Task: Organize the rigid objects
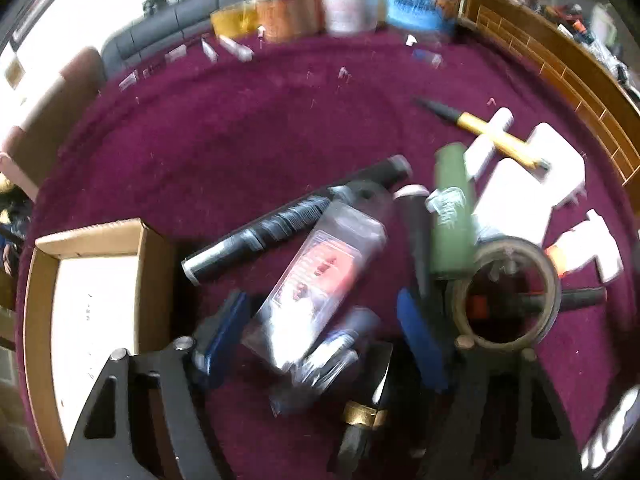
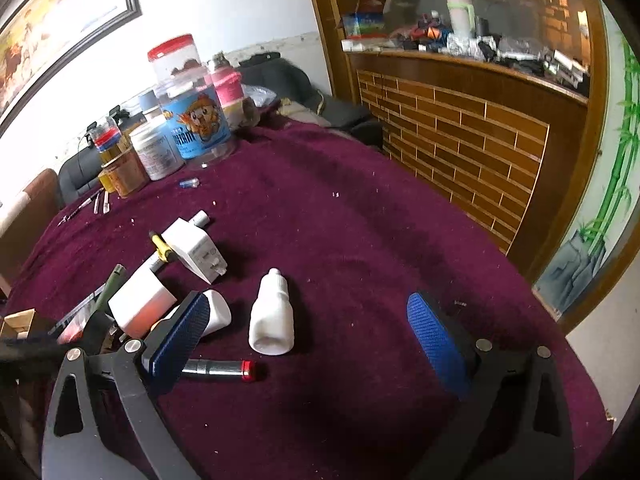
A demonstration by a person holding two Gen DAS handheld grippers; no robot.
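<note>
In the left wrist view, which is blurred, my left gripper (image 1: 320, 336) hangs over a heap on the maroon cloth. A clear flat bottle with a red label (image 1: 320, 280) lies between its blue pads (image 1: 226, 328); a thin gap shows at the right pad, so it reads as open. Around it lie a black cylinder (image 1: 296, 216), a green tube (image 1: 452, 216), a tape roll (image 1: 508, 292) and white plug adapters (image 1: 516, 200). My right gripper (image 2: 306, 312) is wide open above the cloth, with a white dropper bottle (image 2: 272, 316) lying untouched between its fingers.
An open cardboard box (image 1: 44, 280) sits left of the heap. A silver tube with a red cap (image 2: 220, 370) lies by the right gripper's left finger. Jars (image 2: 196, 120) crowd the table's far side. A wooden brick-pattern counter (image 2: 460, 140) stands beyond the right edge.
</note>
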